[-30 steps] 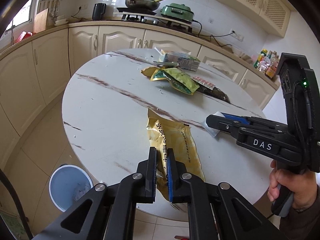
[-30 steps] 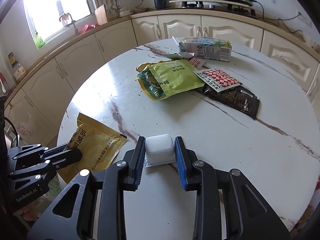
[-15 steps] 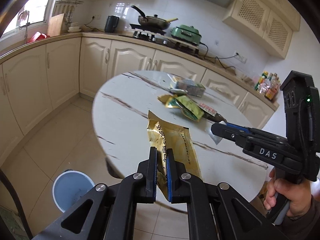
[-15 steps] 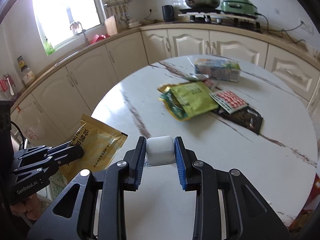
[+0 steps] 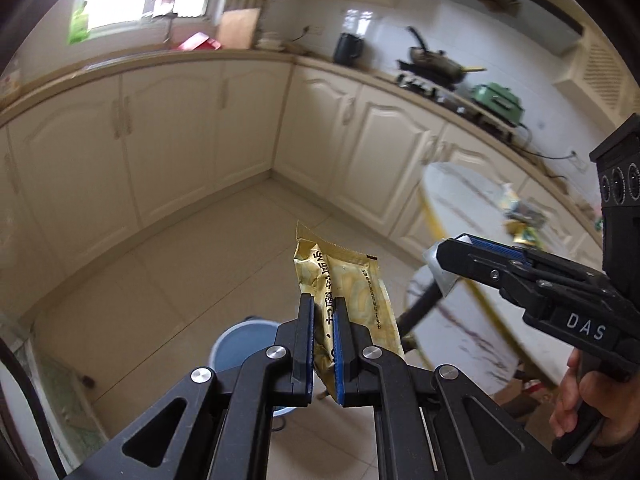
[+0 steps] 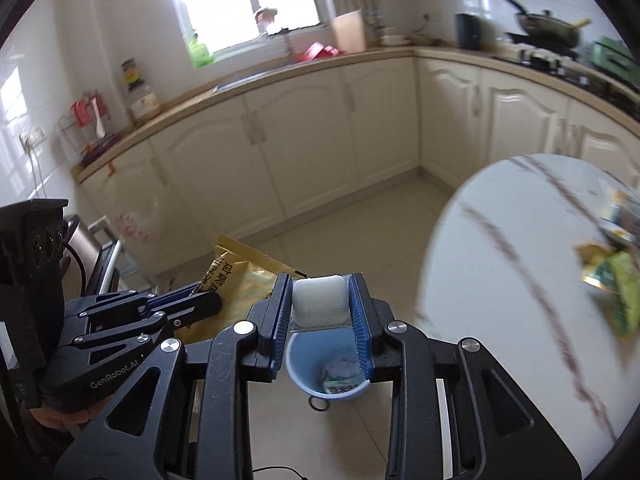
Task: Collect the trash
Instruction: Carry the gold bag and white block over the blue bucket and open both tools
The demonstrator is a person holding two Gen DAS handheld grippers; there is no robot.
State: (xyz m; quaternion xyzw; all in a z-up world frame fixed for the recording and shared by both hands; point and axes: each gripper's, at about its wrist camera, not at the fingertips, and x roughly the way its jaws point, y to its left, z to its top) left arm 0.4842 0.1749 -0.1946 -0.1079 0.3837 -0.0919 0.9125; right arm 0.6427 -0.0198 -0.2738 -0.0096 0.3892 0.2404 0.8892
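My left gripper (image 5: 322, 312) is shut on a yellow snack wrapper (image 5: 352, 280) and holds it in the air above the floor, over the blue trash bin (image 5: 244, 338). My right gripper (image 6: 320, 296) is shut on a small white packet (image 6: 319, 300), held above the same blue bin (image 6: 316, 364), which has trash inside. The right gripper also shows at the right of the left wrist view (image 5: 448, 256), and the left gripper with the wrapper (image 6: 236, 276) shows at the left of the right wrist view.
The round marble table (image 6: 500, 260) is at the right with more wrappers (image 6: 612, 276) on it. Cream kitchen cabinets (image 5: 180, 136) run along the walls. The tiled floor (image 5: 180, 260) lies between table and cabinets.
Both grippers have lifted their trash off the table and swung left and down, away from the table, to above the blue bin on the floor.
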